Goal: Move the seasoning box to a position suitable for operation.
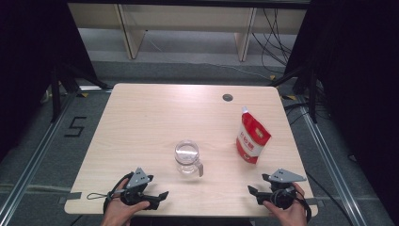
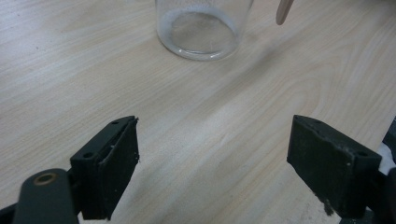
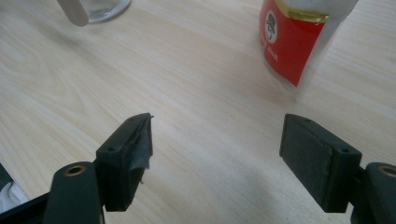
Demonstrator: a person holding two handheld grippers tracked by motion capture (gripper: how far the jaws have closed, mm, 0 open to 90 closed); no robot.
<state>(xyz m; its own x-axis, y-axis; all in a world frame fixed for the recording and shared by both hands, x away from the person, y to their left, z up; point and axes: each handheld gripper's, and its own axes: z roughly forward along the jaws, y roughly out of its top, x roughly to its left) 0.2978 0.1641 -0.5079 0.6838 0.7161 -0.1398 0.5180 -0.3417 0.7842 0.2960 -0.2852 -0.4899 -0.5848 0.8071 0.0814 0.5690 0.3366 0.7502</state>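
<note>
The clear glass jug with a small handle (image 1: 188,157) stands upright just below the middle of the high view, handle turned toward the lower right. It looks empty, with a faint white film at its bottom. By the look of it, it is rigid, smooth, likely slippery and breakable; the handle or the rim wall seems the surest place to take hold, and a hard squeeze would be unwise.

The red and white stand-up pouch with a top spout (image 1: 251,137) stands to the right of the jug, apart from it. It looks soft-walled and would probably buckle, so the upper body near the spout seems the best grip.

Both rest on the pale wooden table (image 1: 141,122).

The left gripper (image 1: 158,198) at the lower left and the right gripper (image 1: 254,194) at the lower right each have their jaws spread wide with nothing between them.
</note>
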